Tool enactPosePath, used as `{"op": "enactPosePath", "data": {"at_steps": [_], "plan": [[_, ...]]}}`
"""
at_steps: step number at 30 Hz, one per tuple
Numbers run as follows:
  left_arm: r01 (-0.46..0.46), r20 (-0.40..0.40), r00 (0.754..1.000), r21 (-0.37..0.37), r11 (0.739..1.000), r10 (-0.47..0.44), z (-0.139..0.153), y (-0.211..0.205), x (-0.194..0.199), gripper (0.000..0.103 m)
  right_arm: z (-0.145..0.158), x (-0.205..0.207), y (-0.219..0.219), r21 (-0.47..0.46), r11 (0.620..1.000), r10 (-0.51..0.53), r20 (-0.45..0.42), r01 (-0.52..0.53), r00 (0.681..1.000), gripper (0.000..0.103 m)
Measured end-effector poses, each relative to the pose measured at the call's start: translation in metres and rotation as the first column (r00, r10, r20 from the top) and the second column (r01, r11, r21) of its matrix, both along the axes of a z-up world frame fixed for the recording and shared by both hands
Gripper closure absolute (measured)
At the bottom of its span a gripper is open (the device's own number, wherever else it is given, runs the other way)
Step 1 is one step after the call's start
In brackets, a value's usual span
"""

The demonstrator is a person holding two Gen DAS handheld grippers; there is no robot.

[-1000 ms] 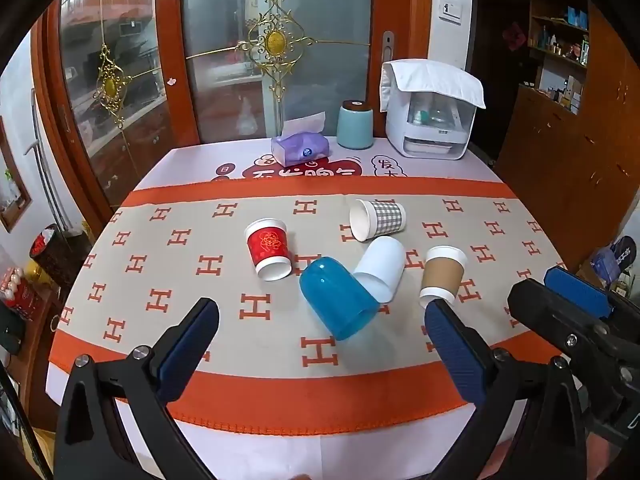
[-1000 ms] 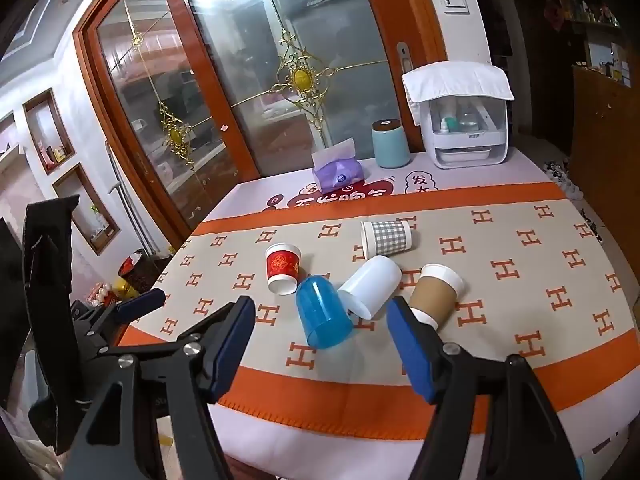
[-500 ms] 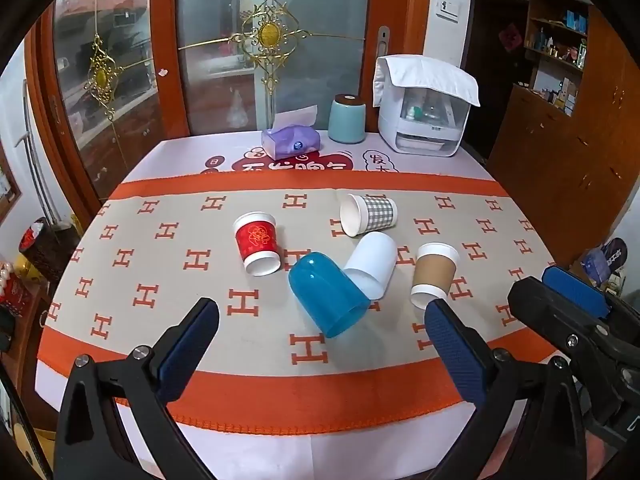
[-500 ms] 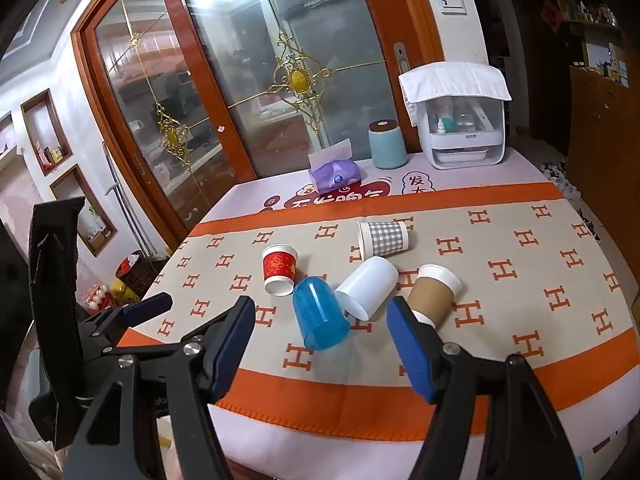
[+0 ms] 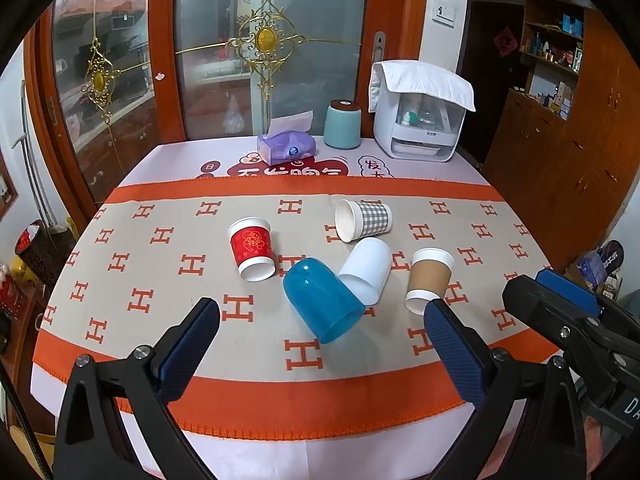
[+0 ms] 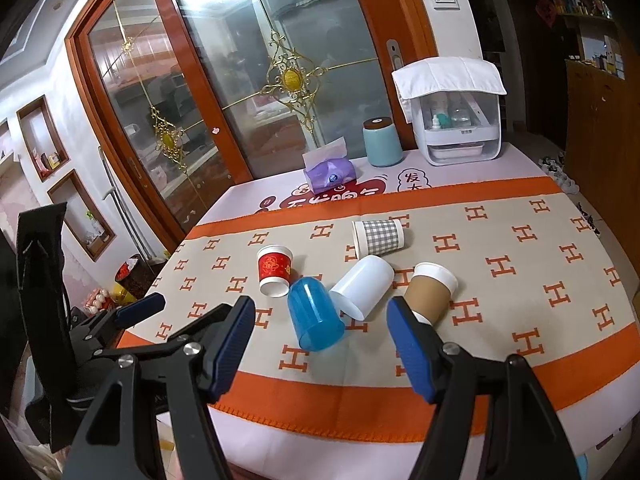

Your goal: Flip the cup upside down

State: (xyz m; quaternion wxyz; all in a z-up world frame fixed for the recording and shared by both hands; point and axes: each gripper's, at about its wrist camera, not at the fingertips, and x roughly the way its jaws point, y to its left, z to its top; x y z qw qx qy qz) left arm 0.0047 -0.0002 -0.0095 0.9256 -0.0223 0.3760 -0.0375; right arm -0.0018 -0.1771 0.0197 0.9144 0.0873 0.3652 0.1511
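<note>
Change: cups sit lower and nearer in the left wrist view than a second ago; both tools have edged toward the table, nothing touched.
Left gripper point(image 5: 320, 344): jaws wide apart, empty, hovering at the near table edge.
Right gripper point(image 6: 320, 340): jaws wide apart, empty, just right of the left one.
Translucent blue plastic cup point(image 5: 322, 300): on its side, mouth toward the near edge, touching the white plastic cup point(image 5: 368, 270).
Brown paper cup with white rim point(image 5: 430, 280): right, tipped over.
Red printed paper cup point(image 5: 252, 248): left, tipped over.
Grey checked paper cup point(image 5: 364, 220): far, on its side.
Stage: approach only; which cup is the target cannot be told, no flip begun.
</note>
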Motion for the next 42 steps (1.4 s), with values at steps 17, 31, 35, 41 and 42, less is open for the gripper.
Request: {"op": "enactPosePath", "data": {"at_steps": [17,31,35,41,42], "plan": [[-0.024,-0.025,0.999,-0.034,0.999,0.024,0.0,0.008,0.006,0.002,-0.004,0.003,0.0,0.0,1.0,0.007,-0.008,-0.007,1.0,0.034],[-0.029,-0.047,0.999,-0.046,0.999,0.027,-0.001,0.011,0.008,0.002,-0.004,0.003,-0.001,0.002,1.0,0.011,-0.008,-0.011,1.0,0.034],[-0.029,-0.053,0.998,-0.047,0.998,0.027,0.0,0.011,0.009,0.002,-0.004,0.003,-0.001,0.002,1.0,0.01,-0.009,-0.01,1.0,0.034],[-0.031,-0.067,0.997,-0.054,0.998,0.027,-0.001,0.011,0.013,0.002,-0.008,0.004,0.001,0.004,1.0,0.011,-0.016,-0.011,1.0,0.034],[-0.032,-0.069,0.997,-0.053,0.998,0.028,-0.002,0.011,0.014,0.002,-0.01,0.005,0.001,0.004,1.0,0.011,-0.019,-0.01,1.0,0.034]]}}
